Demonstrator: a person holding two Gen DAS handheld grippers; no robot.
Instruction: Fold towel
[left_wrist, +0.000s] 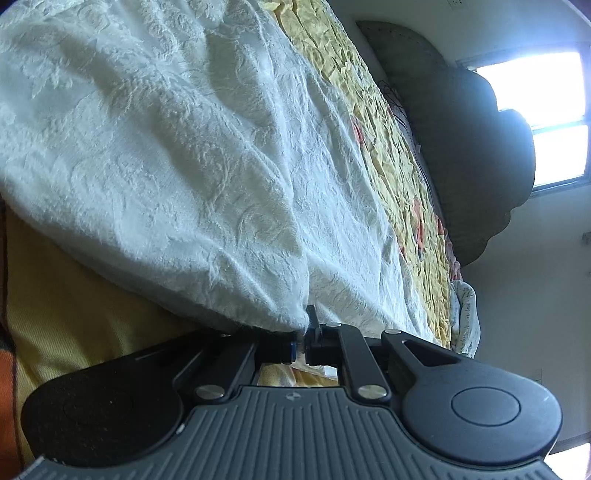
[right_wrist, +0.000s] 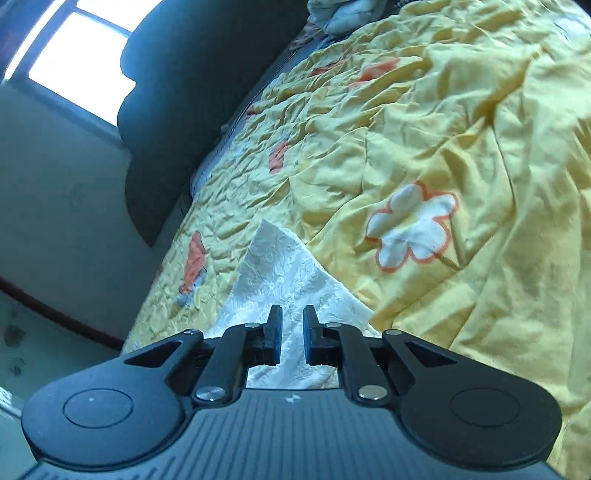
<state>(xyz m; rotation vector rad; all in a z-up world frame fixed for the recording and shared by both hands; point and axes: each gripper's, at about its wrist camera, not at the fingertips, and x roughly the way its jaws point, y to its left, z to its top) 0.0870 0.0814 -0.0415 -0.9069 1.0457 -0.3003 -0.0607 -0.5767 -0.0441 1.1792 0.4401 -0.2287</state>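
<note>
Pinched nearly closed, the left gripper (left_wrist: 300, 334) has a gathered edge of the white towel (left_wrist: 177, 147) caught between its two black fingers, with only a thin sliver of cloth showing in the gap. From that pinch the towel billows up and away ahead of the gripper, filling most of the left wrist view with its raised, embossed pattern; one thick fold hangs to the left of the fingers and a flatter stretch runs forward along the bed. Beyond the towel's far edge lies the yellow bedspread (left_wrist: 399, 155), crumpled and dotted with orange shapes, and past that a dark rounded headboard (left_wrist: 480, 147) stands in front of a bright window (left_wrist: 546, 118).

In the right wrist view, the right gripper (right_wrist: 292, 325) has its fingers parted by a modest gap, and a corner of the towel (right_wrist: 284, 273) lies directly under and ahead of them. The cloth passes between the fingers, but whether the pads actually touch it cannot be told. The towel's pointed corner reaches forward onto the yellow bedspread (right_wrist: 443, 129), just left of a white flower with an orange outline (right_wrist: 412, 225). The headboard (right_wrist: 166, 110) and window (right_wrist: 81, 62) sit far ahead to the gripper's left.
</note>
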